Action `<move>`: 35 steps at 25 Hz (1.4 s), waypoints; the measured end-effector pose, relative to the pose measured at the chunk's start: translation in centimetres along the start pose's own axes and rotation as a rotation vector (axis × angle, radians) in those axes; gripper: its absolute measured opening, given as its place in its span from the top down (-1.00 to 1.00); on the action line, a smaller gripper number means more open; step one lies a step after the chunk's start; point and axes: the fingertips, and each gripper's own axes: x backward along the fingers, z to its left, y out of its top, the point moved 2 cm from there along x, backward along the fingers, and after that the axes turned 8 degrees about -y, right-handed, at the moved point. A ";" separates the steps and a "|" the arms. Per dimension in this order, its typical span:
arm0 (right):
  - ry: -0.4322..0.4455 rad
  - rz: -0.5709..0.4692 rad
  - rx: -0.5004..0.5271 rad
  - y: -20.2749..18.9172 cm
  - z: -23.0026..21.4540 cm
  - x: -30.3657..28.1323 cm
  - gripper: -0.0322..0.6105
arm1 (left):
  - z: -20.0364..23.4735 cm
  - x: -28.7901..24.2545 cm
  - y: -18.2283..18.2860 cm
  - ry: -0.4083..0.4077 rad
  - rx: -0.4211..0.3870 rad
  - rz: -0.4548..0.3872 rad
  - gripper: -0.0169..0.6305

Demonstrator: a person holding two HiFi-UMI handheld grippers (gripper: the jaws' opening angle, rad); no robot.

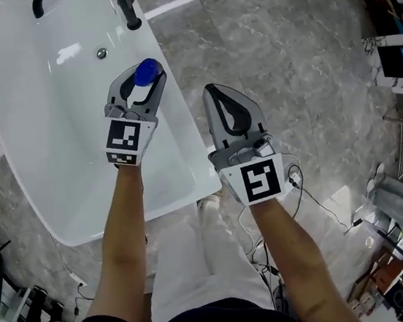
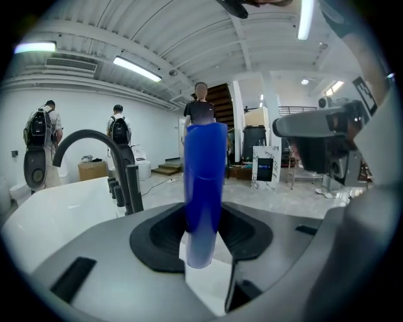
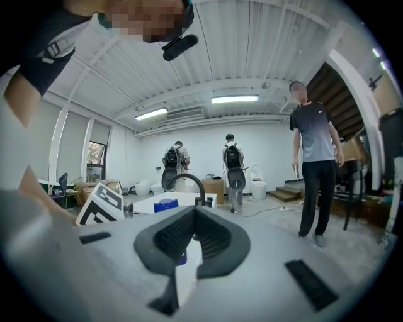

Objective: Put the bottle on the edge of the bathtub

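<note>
A blue bottle [image 1: 147, 69] stands upright between the jaws of my left gripper [image 1: 145, 79], which is shut on it. It hangs over the right-hand rim of the white bathtub [image 1: 51, 139]; whether it touches the rim I cannot tell. In the left gripper view the bottle [image 2: 203, 182] fills the middle, with the pads closed on its lower part. My right gripper [image 1: 212, 91] is shut and holds nothing, hovering just right of the tub over the floor. From the right gripper view the bottle [image 3: 166, 204] shows beyond the closed fingertips [image 3: 195, 214].
A black faucet [image 1: 126, 8] rises at the tub's far end, near the drain [image 1: 101, 53]. Grey marble floor [image 1: 285, 72] lies to the right, with cables [image 1: 326, 210] and equipment by my feet. A person [image 3: 315, 163] stands ahead, and others stand farther back.
</note>
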 end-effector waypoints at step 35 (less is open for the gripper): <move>-0.022 0.065 -0.050 -3.0 0.5 -0.6 0.90 | -0.6 -2.2 -5.8 -0.076 0.049 0.047 0.45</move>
